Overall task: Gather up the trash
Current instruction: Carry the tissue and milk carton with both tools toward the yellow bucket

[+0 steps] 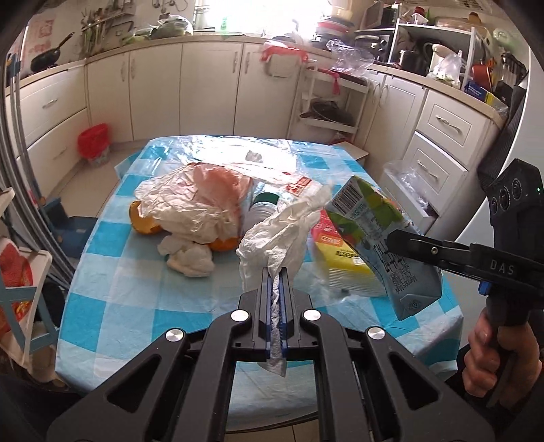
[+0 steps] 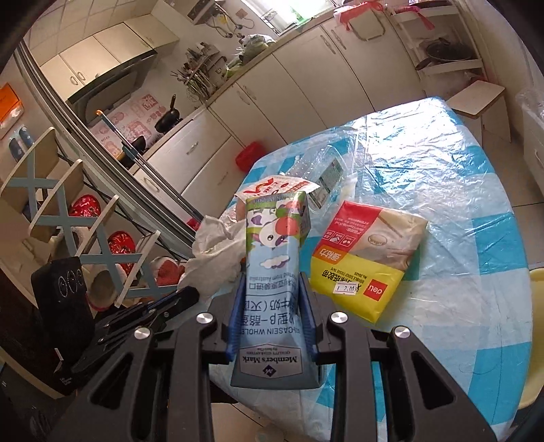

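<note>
left wrist: hand-held gripper (image 1: pixel 276 272) level, pinching tissue (image 1: pixel 272 234).

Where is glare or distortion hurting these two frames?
Left wrist view: the window is blown out, and glare washes the clear plastic sheet on the table. Right wrist view: reflections streak the plastic-covered tablecloth; fisheye bends the cabinets. The milk carton print stays sharp.

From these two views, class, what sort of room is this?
Most likely a home kitchen: cream cabinets below a countertop, a frying pan by the wall, and a table under a blue checked cloth.
</note>
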